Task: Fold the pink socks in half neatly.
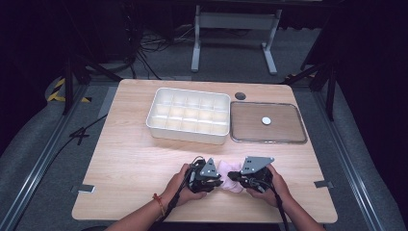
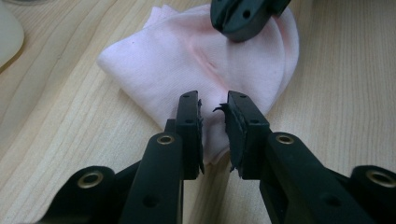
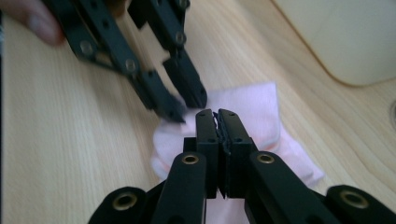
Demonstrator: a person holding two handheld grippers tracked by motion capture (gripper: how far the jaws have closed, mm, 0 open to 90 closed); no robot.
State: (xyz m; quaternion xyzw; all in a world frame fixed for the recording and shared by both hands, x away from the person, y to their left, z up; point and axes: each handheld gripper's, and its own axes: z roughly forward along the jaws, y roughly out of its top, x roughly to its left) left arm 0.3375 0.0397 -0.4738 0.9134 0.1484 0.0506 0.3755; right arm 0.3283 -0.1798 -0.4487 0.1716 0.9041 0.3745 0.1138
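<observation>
Pink cloth [image 1: 230,171] sits near the table's [image 1: 130,159] 6 o'clock edge, between both grippers. The left gripper [image 2: 214,122] is narrowly parted astride a fold; the right gripper [image 3: 218,122] looks clamped together over the cloth, probably pinning it for folding, though an actual grip isn't clear.

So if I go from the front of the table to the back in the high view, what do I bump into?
Pink cloth between the two grippers → white divided tray → small dark round spot at the far edge.

Right tool [image 3: 218,116], jaws closed, presses pink cloth [image 3: 254,109] beside left tool [image 3: 184,105].
</observation>
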